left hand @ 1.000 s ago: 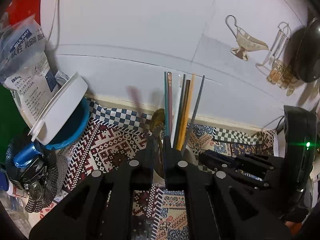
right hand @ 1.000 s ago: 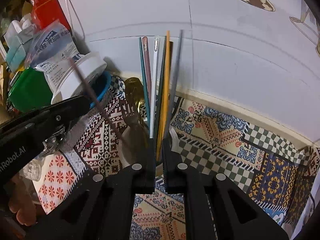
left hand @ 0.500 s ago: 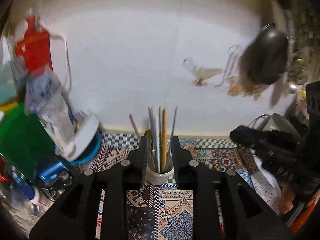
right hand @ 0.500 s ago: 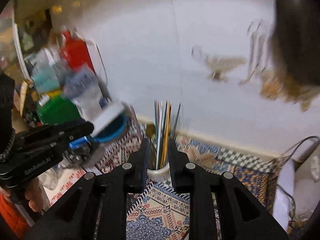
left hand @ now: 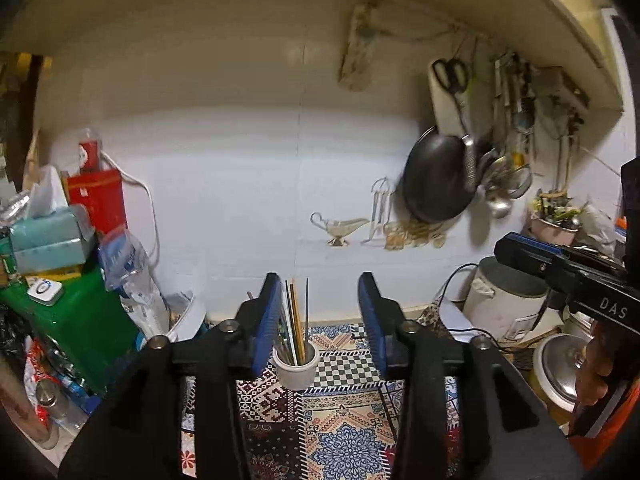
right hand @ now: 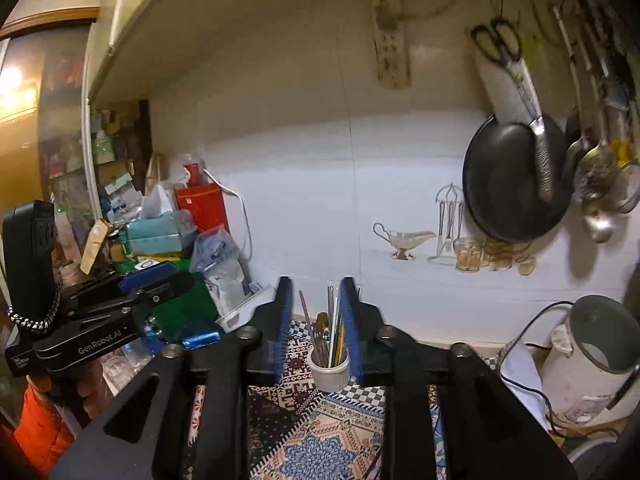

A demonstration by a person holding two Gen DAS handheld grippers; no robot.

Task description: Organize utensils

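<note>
Am holding left gripper (left hand: 320,320) with blue-padded fingers spread wide, nothing between them. Right gripper (right hand: 316,320) likewise parted, gripping nothing. Small white ceramic cup (left hand: 296,368) is standing upright on patterned patchwork mat (left hand: 344,432), near white tiled wall (left hand: 240,200). Bundle of thin chopsticks and utensils (left hand: 297,320) is sitting upright inside cup, tips pointing up. Cup is showing centred between fingers in both wrist views, apart from pads. Black frying pan (right hand: 516,184) is hanging on wall at right; green box (left hand: 76,320) is sitting at left.
</note>
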